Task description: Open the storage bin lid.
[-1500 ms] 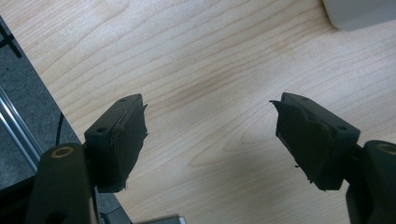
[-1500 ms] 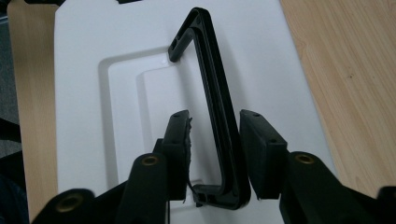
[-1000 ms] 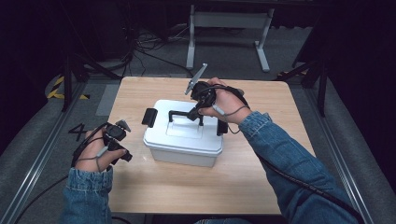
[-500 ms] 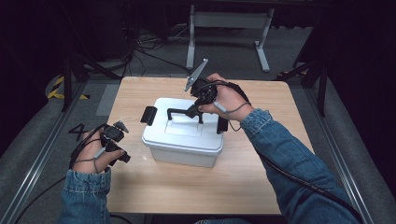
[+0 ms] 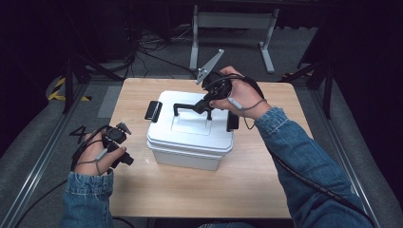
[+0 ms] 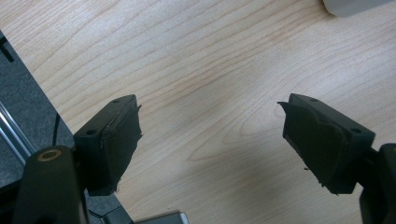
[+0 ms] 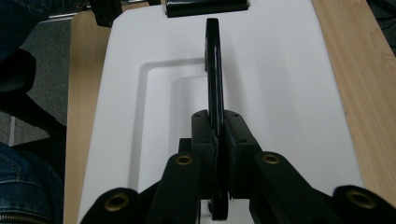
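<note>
Two black jaws of the right gripper (image 7: 217, 140) are clamped on the upright black handle (image 5: 190, 106) of the white box (image 5: 190, 137), which is set mid-worktop (image 5: 266, 180); the left gripper (image 6: 210, 140) is held released beside it

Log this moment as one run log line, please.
right gripper: shut on handle of white box | left gripper: open, holding nothing, over table | latches: flipped out

Light wooden table (image 5: 247, 190) bearing a white lidded box (image 5: 190, 142).
</note>
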Demonstrator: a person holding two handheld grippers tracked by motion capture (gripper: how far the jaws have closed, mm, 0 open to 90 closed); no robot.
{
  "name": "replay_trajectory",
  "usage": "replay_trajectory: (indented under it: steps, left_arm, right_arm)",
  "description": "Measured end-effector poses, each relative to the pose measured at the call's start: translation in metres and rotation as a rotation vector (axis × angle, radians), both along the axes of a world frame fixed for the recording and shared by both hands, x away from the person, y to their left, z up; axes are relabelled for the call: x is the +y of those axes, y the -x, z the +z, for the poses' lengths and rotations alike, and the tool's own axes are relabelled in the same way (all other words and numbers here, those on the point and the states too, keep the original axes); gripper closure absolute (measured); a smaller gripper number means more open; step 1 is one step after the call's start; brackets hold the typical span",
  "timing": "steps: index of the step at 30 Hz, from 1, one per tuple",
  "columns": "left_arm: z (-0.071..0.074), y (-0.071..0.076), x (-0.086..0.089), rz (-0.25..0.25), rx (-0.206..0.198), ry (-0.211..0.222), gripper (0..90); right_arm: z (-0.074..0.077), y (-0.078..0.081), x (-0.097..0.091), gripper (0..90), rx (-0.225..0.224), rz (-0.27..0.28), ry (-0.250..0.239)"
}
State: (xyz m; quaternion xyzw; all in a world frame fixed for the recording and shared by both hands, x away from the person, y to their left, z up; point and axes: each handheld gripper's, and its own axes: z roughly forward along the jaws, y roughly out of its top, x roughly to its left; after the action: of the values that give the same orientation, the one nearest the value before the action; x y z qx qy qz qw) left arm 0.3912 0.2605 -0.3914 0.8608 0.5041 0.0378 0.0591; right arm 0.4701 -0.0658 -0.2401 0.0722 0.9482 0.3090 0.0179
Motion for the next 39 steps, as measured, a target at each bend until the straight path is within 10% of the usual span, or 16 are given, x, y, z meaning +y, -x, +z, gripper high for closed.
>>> replay_trajectory:
  steps: [39]
  left_arm:
    - [-0.002,-0.001,-0.001,-0.001,0.023,-0.011,19.9]
  right_arm:
    - [0.023,0.007,-0.156,84.8,0.011,-0.243,-0.040]
